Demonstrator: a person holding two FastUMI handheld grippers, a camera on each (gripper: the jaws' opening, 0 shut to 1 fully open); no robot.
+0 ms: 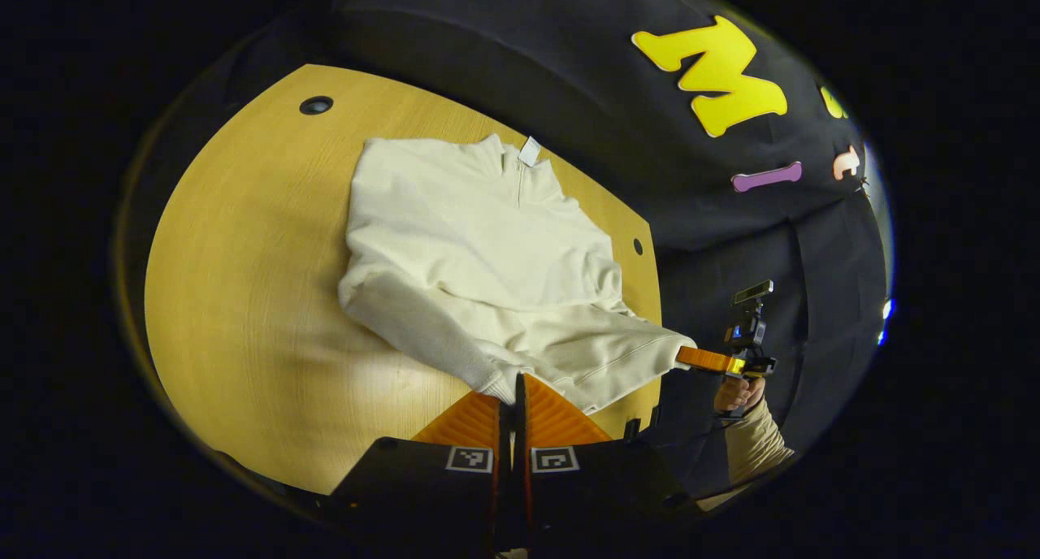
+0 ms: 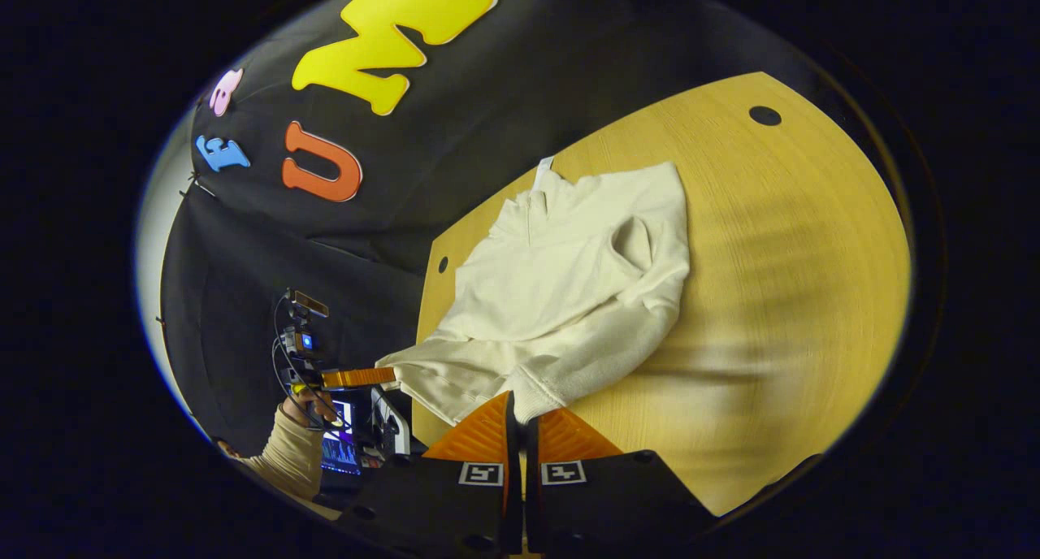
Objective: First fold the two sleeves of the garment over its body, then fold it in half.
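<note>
Garment [image 1: 479,242]: a cream sweater lying flat on the wooden table [image 1: 252,299], collar and its white tag toward twelve o'clock in the left gripper view, hem end toward five o'clock. Both sleeves are already folded across the body. In that view one sleeve [image 1: 422,331] crosses the lower body, its cuff at six o'clock. The left gripper [image 1: 517,392] sits at that hem end, jaws narrowed to a slit pinching the fabric edge. At four o'clock the right gripper [image 1: 691,357] holds the other hem corner, lifted off past the table edge, a hand [image 1: 738,392] gripping its handle. In the right gripper view, the jaws at six o'clock are likewise closed on the cloth [image 2: 520,299]. Table holes [image 1: 316,105] sit near the far edge.
</note>
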